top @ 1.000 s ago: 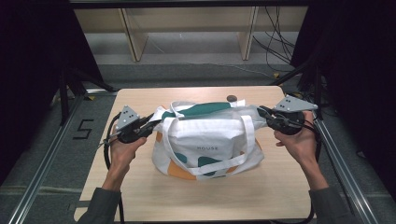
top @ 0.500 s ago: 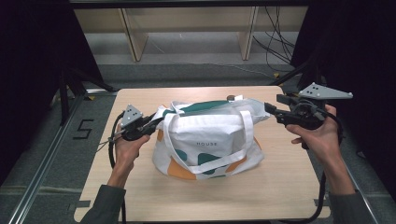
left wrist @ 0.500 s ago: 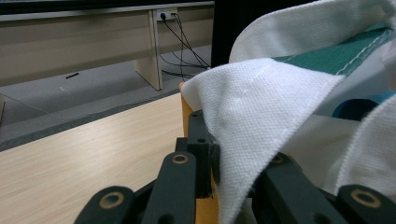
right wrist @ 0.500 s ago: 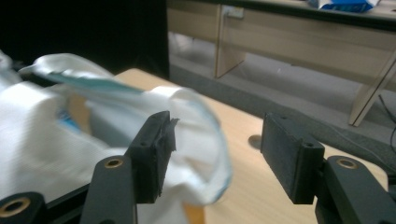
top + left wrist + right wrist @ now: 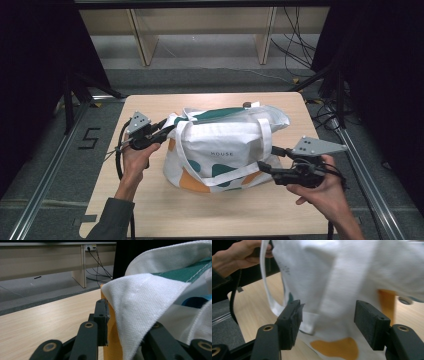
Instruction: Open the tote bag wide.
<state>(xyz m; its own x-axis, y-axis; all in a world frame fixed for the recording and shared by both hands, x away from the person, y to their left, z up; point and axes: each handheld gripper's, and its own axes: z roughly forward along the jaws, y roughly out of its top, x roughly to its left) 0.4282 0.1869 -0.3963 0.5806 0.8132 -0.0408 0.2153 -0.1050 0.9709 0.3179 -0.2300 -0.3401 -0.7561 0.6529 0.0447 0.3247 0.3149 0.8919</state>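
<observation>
— White canvas with green and orange patches: that's the tote bag (image 5: pixel 225 150), slumped on its side in the middle of the wooden table (image 5: pixel 150 210). I'd say I'm mid-way through regripping it, one side at a time.

— Where are your claws?

— My left gripper (image 5: pixel 159 131) sits at the bag's left end, at its rim. In the left gripper view a fold of canvas (image 5: pixel 140 305) drapes between the jaws; they have just been easing apart, and I can't tell whether the pads press the cloth. My right gripper (image 5: pixel 266 159) is at the lower right corner, jaws just spread wide; in the right gripper view the cloth (image 5: pixel 329 290) hangs between them, and neither pad presses on it.

— Next move?

— I judge the right one must push in and close on that corner or the strap (image 5: pixel 265 135) before I lift.

— Anything unclear?

— The right gripper view is blurred, the bag's inside is hidden, and something small and dark (image 5: pixel 246 104) behind it I can't identify.
</observation>
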